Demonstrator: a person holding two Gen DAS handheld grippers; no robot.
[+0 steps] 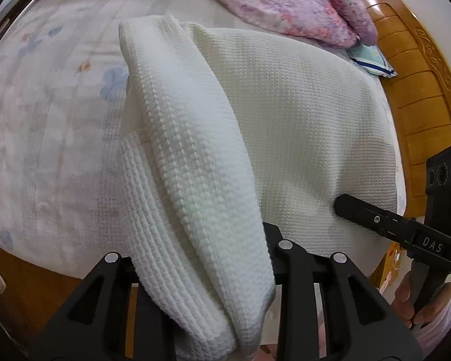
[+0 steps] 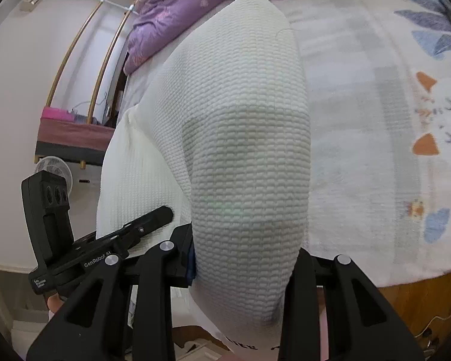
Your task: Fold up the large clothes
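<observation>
Hanging in thick bunched folds, the white waffle-knit garment was clamped in the left hand-held gripper and right hand-held gripper, its far part on the floral bed sheet; fabric hid the fingertips.

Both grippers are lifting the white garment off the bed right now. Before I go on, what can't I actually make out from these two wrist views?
- Left wrist view: the white garment drapes over the left gripper, hiding its jaws' tips.
- Right wrist view: cloth covers the right gripper likewise.
- Black lettering on the cloth's lower part is cut off by the picture's bottom edge.
- Garment's overall shape, sleeves or collar: too close, folds hide them.
- Bed sheet beneath the garment is hidden.
</observation>
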